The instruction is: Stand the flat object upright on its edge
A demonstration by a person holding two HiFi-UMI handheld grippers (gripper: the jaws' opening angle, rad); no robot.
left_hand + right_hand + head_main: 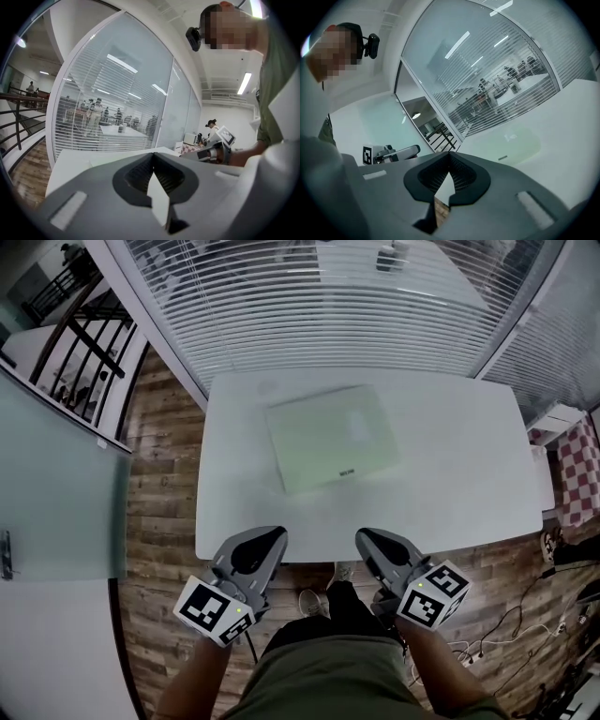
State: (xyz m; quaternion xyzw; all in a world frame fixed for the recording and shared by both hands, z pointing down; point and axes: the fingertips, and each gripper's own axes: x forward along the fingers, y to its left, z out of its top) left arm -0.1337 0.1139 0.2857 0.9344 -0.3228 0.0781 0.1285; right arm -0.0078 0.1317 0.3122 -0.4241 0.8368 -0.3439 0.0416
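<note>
A pale green flat object [328, 439], like a thin rectangular box, lies flat on the white table [469, 474], left of the middle and toward the far side. In the right gripper view the flat object [512, 143] is ahead and to the right. My left gripper [272, 536] hangs at the table's near edge, jaws shut with nothing between them. My right gripper [367, 538] sits beside it at the same edge, also shut and empty. Both are well short of the object. In each gripper view the other gripper shows off to the side.
A glass wall with white blinds [309, 306] runs along the table's far side. Wooden floor [159, 474] surrounds the table, with a railing [84, 343] at the left. Cables [506, 634] and a checkered cloth [579, 470] lie at the right. The person's shoes [314, 601] are under the near edge.
</note>
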